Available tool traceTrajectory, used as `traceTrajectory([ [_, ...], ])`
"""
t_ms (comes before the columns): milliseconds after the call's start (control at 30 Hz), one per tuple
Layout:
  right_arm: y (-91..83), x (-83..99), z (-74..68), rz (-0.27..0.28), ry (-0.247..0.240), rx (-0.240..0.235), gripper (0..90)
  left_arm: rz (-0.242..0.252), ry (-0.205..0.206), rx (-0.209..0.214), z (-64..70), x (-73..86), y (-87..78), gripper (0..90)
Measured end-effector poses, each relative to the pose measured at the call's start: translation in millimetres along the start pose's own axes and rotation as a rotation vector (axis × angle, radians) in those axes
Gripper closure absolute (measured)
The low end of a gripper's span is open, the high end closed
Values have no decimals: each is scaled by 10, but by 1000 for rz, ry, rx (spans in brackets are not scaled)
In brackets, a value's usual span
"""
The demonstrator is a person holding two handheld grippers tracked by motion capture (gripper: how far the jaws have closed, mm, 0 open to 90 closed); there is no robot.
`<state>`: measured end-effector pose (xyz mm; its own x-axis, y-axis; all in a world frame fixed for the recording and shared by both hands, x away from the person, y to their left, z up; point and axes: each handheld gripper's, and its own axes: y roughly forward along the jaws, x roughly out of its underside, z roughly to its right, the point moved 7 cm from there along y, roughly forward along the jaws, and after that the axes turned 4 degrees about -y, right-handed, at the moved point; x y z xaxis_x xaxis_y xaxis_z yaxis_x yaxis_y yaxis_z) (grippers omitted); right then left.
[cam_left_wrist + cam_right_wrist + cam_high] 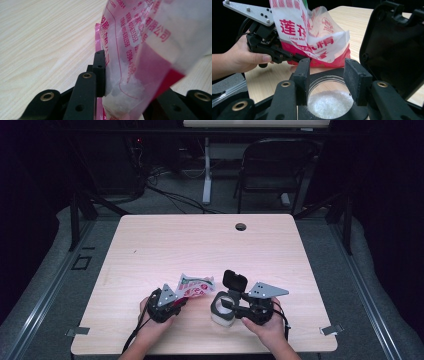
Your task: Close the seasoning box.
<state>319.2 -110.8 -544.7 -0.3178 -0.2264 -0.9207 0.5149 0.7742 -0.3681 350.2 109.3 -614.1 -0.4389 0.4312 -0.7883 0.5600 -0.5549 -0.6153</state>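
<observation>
sideways, packet [194, 286] long axis toward jar [223, 309]

Lab-like recording room: black curtains, bare wooden table [200, 245], folding chair [272, 167], floor cables [170, 195].

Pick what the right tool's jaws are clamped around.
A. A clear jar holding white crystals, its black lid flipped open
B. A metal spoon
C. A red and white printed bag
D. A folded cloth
A: in the right gripper view the right tool grips the jar rim, white crystals inside, black lid hinged back.
</observation>
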Motion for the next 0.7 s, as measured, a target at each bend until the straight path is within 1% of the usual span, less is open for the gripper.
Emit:
traceTrajectory([
  [167,-5,8,16,2,5,9,572,14,-19,-1,-37,-19,-23,748],
  [300,-7,19,25,-2,4,11,572,34,-45,-8,-114,-44,-76,751],
  [400,-5,22,30,3,10,14,572,49,-66,-22,-184,-60,-125,752],
  [500,-8,30,38,-6,6,15,571,67,-92,-36,-247,-74,-170,752],
  [700,0,39,37,-5,12,18,571,86,-118,-64,-344,-93,-250,752],
])
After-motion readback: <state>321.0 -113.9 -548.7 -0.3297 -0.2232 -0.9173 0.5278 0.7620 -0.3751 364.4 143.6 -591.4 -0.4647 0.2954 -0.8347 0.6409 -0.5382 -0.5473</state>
